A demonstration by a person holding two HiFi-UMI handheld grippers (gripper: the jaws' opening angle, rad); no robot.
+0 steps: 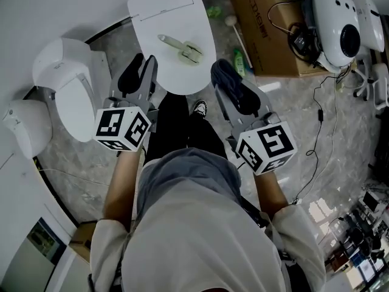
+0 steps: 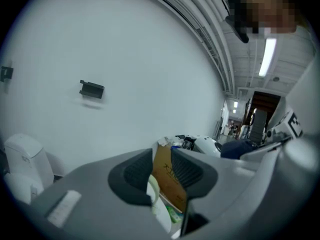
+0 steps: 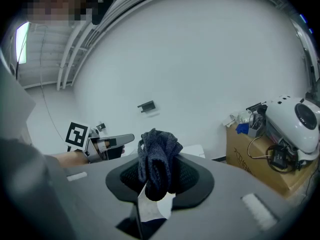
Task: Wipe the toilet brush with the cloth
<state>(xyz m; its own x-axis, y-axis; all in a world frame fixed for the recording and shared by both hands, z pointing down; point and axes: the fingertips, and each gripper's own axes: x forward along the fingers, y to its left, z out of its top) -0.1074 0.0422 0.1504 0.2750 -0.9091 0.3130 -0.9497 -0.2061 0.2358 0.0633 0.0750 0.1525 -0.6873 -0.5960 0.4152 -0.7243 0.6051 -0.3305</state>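
toilet brush (image 1: 181, 47) sits untouched on toilet lid (image 1: 159, 10); right gripper (image 3: 156, 178) clamps cloth (image 3: 157, 153), left gripper (image 2: 163, 174) part-open w/ nothing in it, so wiping's not begun.

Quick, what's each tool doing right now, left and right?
Left tool: open, empty.
Right tool: shut on the dark cloth.

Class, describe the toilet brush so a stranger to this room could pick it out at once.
Look at the rightmost white toilet, its lid closed. Lying flat on that lid is the pale green long-handled toilet brush, the only object on it.
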